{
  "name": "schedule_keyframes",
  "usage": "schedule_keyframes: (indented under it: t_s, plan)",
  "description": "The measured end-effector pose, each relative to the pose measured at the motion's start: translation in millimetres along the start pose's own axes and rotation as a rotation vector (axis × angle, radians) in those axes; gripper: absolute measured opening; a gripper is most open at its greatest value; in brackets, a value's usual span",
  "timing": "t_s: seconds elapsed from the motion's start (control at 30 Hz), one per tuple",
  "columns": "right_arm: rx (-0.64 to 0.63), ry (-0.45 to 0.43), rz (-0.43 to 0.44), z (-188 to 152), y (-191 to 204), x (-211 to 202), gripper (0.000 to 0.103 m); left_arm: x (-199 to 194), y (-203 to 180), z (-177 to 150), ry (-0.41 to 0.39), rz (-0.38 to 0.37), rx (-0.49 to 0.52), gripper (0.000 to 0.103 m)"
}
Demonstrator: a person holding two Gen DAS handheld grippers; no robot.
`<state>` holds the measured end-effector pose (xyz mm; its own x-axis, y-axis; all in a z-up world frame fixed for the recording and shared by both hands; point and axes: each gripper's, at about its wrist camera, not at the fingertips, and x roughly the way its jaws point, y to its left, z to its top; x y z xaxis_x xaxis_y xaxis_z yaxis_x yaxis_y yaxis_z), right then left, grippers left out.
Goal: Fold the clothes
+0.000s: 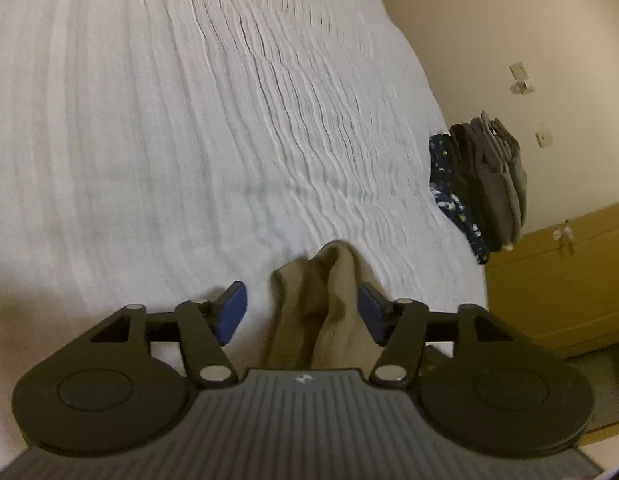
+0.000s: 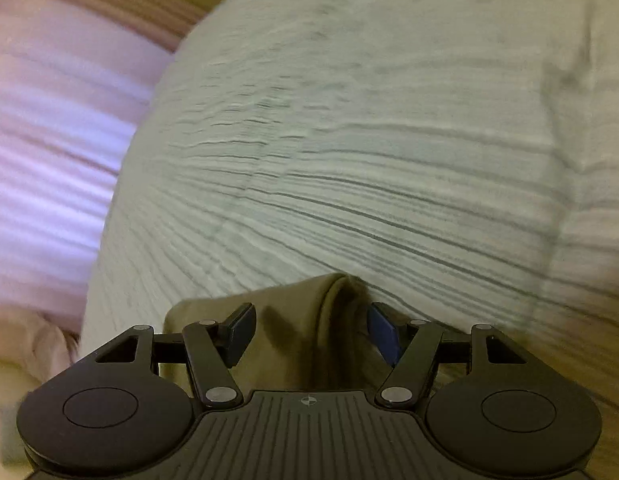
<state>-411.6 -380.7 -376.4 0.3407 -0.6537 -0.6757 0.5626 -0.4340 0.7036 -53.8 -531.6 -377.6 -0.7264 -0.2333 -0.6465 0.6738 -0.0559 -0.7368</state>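
A khaki garment (image 1: 317, 308) lies bunched on the white ribbed bedspread (image 1: 169, 120). In the left wrist view my left gripper (image 1: 301, 312) is open, its blue pads either side of a raised fold of the cloth. In the right wrist view my right gripper (image 2: 309, 332) is open too, astride another part of the khaki garment (image 2: 293, 340) on the bedspread (image 2: 349, 140). Neither gripper pinches the cloth.
A stack of folded clothes (image 1: 481, 184), dark patterned and grey-brown, stands at the bed's right edge. A yellow wooden chest (image 1: 557, 280) sits beyond it by the wall. A pink striped cover (image 2: 49, 140) lies left of the bed.
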Motion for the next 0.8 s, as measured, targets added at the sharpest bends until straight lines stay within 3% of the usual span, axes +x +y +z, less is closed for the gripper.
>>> schedule_keyframes:
  t_s: [0.07, 0.1, 0.13, 0.23, 0.43, 0.53, 0.57, 0.63, 0.7, 0.8]
  plan:
    - [0.028, -0.006, 0.022, 0.4, -2.6, 3.7, 0.064, 18.8, 1.2, 0.2, 0.02, -0.037, -0.029, 0.051]
    - [0.034, -0.008, 0.024, 0.0, -2.9, 4.3, 0.045, 24.7, 0.2, -1.8, 0.014, -0.059, -0.022, 0.035]
    - [0.02, -0.015, 0.009, -1.2, -2.0, 2.5, 0.035, 26.8, -2.4, -4.2, -0.003, -0.069, 0.015, 0.004]
    - [-0.012, -0.047, 0.001, -6.5, -4.8, -4.3, 0.026, 27.1, -5.9, -9.7, -0.043, -0.034, 0.121, 0.004]
    - [-0.022, -0.1, -0.052, -16.9, -3.7, -6.6, 0.03, 23.0, -5.1, -10.6, -0.079, 0.023, 0.195, 0.006]
    - [-0.144, -0.147, -0.178, -24.1, 21.1, -19.9, 0.035, -1.3, -23.5, -9.5, -0.148, 0.165, 0.314, 0.004]
    - [-0.199, -0.172, -0.224, -27.6, 30.1, -26.6, 0.036, -10.6, -28.5, -8.5, -0.165, 0.179, 0.338, 0.004]
    - [-0.322, -0.236, -0.303, -35.7, 51.3, -38.7, 0.036, -21.9, -42.4, -9.6, -0.157, 0.161, 0.383, 0.004]
    - [-0.43, -0.245, -0.301, -44.8, 69.5, -39.7, 0.036, -22.9, -61.8, -17.7, -0.125, 0.11, 0.453, 0.004]
    - [-0.56, -0.152, -0.179, -62.4, 90.6, -29.4, 0.036, -5.6, -79.4, -37.6, -0.049, 0.07, 0.553, 0.005]
